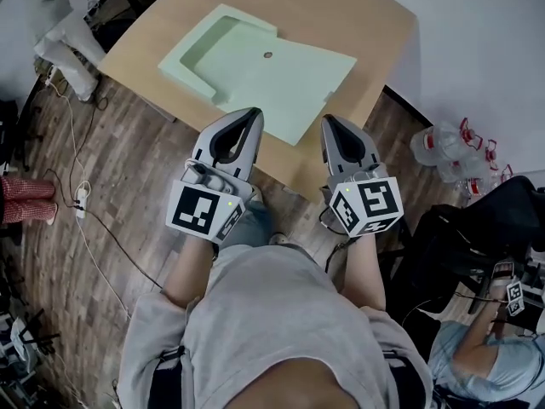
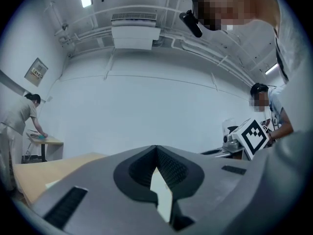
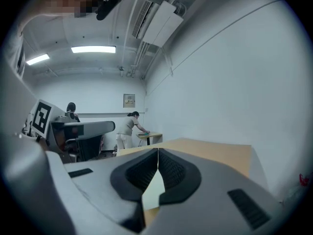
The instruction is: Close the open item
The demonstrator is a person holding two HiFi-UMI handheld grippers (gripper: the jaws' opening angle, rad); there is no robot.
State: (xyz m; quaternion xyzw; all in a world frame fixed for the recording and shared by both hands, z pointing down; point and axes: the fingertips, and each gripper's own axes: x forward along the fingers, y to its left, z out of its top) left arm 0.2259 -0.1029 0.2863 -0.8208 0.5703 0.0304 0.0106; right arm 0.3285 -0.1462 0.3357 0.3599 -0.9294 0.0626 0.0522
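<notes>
**Two shut grippers, one flat folder: where the close could fail**

Both grippers are empty. The left gripper [image 2: 156, 149] has its jaws pressed together at the tips with nothing between them, and the right gripper [image 3: 158, 151] reads the same in its own view.

From the head view, the left gripper [image 1: 249, 114] hangs over the near edge of the pale green folder [image 1: 255, 66]. The right gripper [image 1: 331, 121] sits just beside the folder's near corner, over bare table [image 1: 366, 24]. The folder lies spread open and flat, with its deeper tray half to the left and a thin flap to the right.

Likely trouble, as I judge it:
- With the jaws shut, neither gripper can pinch the flap. A closed tip can only push, and that may slide the whole folder across the smooth wood.
- The flap lies flush on the table, so a tip coming in level may ride over the edge and not get under it.
- The flap looks thin and limp. Lifted by one corner, it may buckle or flop back.
- If the tray half is not held down, it could shift toward the far edge.

Both hands reach forward side by side, with the grippers roughly level. The marker cubes face the person, and the forearms extend from grey sleeves.
</notes>
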